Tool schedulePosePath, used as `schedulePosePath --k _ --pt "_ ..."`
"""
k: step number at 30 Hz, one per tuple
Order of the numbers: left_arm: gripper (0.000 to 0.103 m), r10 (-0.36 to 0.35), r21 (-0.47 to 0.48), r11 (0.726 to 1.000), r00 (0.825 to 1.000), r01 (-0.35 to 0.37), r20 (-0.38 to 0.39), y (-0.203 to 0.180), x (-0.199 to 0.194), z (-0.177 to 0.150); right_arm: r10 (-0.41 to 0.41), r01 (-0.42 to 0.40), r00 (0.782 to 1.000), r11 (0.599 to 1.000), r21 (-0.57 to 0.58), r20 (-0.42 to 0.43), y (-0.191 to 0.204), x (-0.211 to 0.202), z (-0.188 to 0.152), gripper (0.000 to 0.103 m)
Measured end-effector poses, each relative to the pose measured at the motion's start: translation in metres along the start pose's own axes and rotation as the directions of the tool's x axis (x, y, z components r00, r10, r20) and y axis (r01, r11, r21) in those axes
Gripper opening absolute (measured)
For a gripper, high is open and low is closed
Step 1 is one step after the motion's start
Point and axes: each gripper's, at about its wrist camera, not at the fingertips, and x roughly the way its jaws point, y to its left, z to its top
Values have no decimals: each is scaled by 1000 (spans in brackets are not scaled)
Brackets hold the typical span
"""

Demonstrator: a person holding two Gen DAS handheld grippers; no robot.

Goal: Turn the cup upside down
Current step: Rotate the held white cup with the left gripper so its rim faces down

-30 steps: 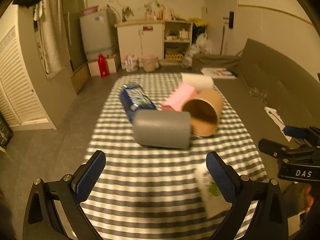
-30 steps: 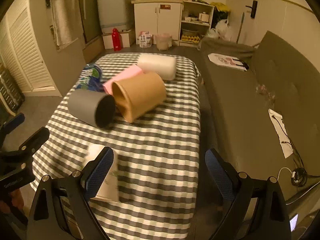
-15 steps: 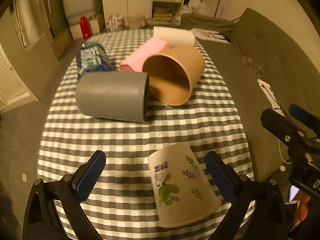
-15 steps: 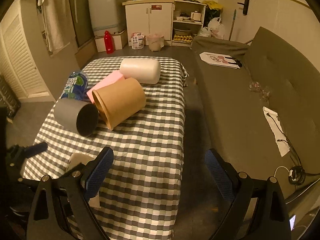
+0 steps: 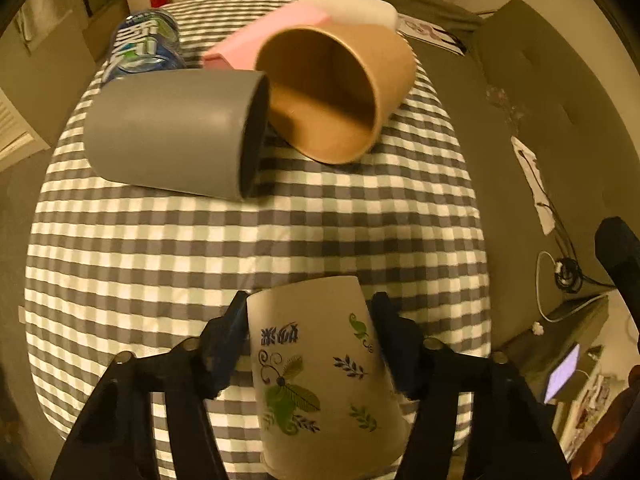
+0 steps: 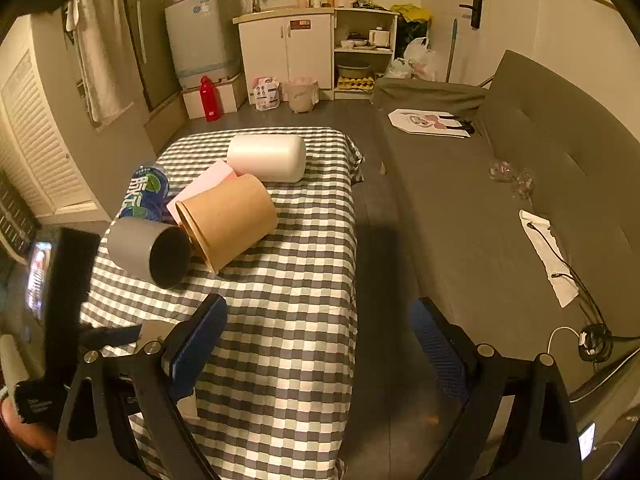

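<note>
A white paper cup with a green leaf print (image 5: pixel 320 376) lies on its side at the near edge of the checked tablecloth (image 5: pixel 256 240), its base pointing away from me. My left gripper (image 5: pixel 310 320) is shut on the cup, one blue pad on each side of it. My right gripper (image 6: pixel 320 336) is open and empty, held above the table's right edge and the floor. In the right wrist view the cup is almost wholly hidden behind the left gripper's body (image 6: pixel 64 308).
A grey cup (image 5: pixel 172 132), a brown paper tub (image 5: pixel 340 92), a pink box (image 5: pixel 272 36), a white roll (image 5: pixel 348 8) and a blue bottle (image 5: pixel 144 44) lie on the far half of the table. A grey sofa (image 6: pixel 500 200) stands to the right.
My left gripper has moved forward and down onto the leaf-print cup and closed on it. The right gripper has drawn back and to the right, still open.
</note>
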Motion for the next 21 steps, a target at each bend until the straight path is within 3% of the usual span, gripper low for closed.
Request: schedulePosePath --k 6,10,13,16,21 --pt "62 28 14 999 996 -30 83 -4 -18 8 8 -8 1000 1000 13 8 -2 -6 -1 93" --pt "62 77 23 996 979 -83 189 -4 -35 13 8 -8 1000 1000 10 12 -1 -9 -2 93" --pt "62 123 31 990 954 -137 274 -4 -40 13 10 -10 1000 1000 9 12 0 -10 -3 93" --pt "61 188 3 979 915 -202 356 1 -40 6 11 -12 1000 1000 6 11 2 -10 -4 93" --pt "61 190 -11 978 866 -208 464 9 -45 -17 6 -6 1000 1000 0 12 5 -8 -4 93"
